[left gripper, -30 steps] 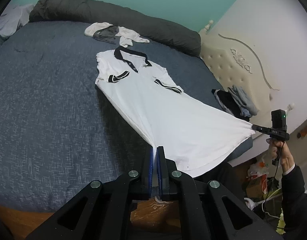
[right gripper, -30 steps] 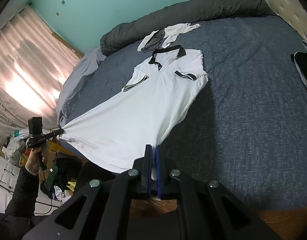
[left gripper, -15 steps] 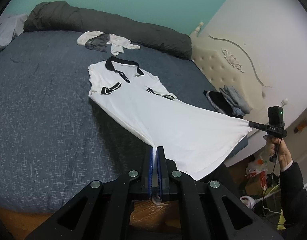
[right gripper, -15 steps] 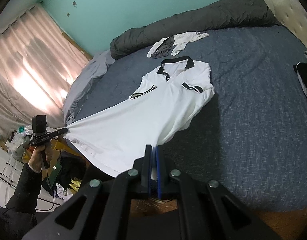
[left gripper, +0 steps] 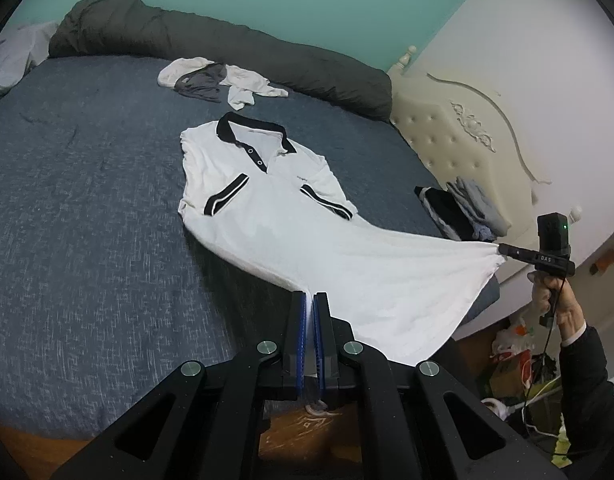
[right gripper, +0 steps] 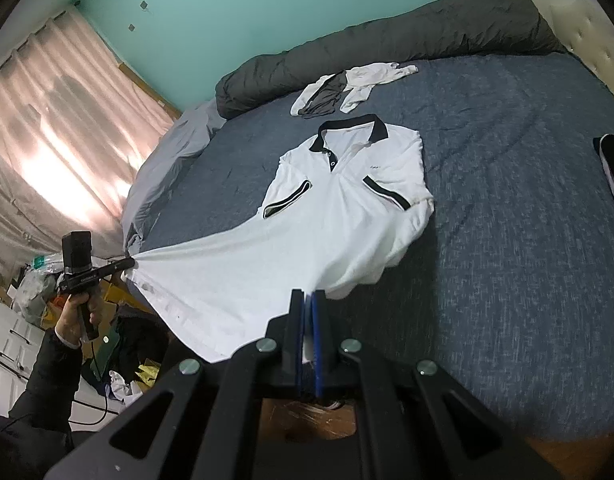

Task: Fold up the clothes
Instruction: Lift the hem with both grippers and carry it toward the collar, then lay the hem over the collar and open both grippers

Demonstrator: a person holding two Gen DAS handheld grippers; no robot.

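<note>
Both grippers are clamped on the hem of the white polo shirt (left gripper: 291, 236): the left gripper (left gripper: 310, 300) is closed on one bottom corner, the right gripper (right gripper: 309, 298) on the other, and the hem is stretched between them off the bed's edge. Collar and sleeves are spread flat on the blue bedspread (left gripper: 87, 200), near a crumpled garment pile (left gripper: 215, 82)

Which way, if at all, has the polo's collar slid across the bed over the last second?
No. In the left wrist view the collar sits just as close to the crumpled clothes pile as before; only the framing shifted.
</note>
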